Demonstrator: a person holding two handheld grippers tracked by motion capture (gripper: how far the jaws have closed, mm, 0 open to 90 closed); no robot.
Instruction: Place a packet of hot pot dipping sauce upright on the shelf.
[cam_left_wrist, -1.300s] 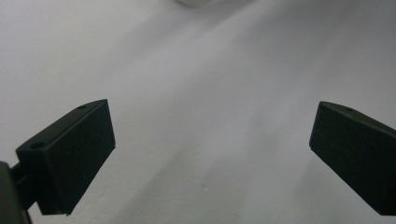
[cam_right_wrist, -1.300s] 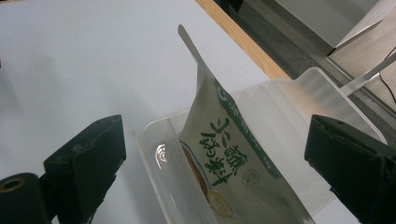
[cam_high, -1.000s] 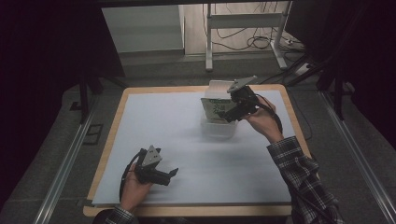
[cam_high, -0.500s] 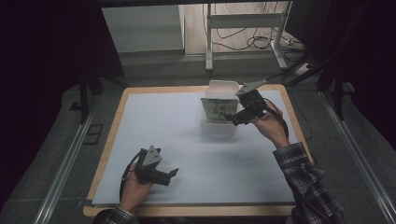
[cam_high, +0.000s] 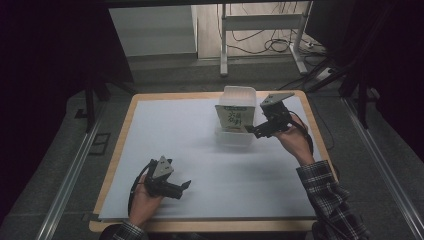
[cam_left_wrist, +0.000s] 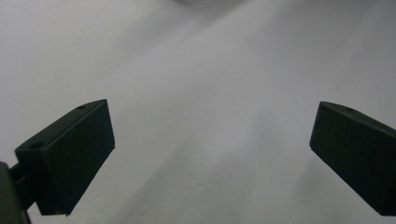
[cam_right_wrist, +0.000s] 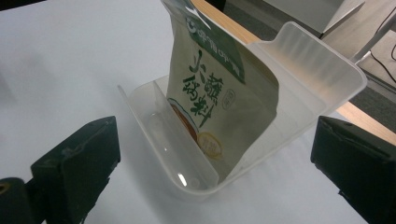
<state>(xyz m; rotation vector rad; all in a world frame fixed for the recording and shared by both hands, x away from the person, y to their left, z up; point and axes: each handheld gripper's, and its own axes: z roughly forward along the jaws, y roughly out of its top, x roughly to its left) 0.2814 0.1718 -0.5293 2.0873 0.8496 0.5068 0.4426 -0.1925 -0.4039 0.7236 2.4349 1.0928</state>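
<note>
High view: right gripper (cam_high: 256, 131) hovers just beside a clear plastic bin (cam_high: 239, 94) at the table's (cam_high: 120, 145) far side; a pouch (cam_high: 233, 119) stands upright inside it. Left gripper (cam_high: 185, 186) rests near the front edge, well apart.

Left gripper view: jaws wide apart over bare white sheet (cam_left_wrist: 201, 70), holding nothing.

Right gripper view: jaws spread, empty, facing the bin (cam_right_wrist: 299, 60) and pouch (cam_right_wrist: 219, 88). Judged step: pouch placed, gripper free. Next move calls for drawing clear without knocking the bin wall. Nothing else stands in the way.
</note>
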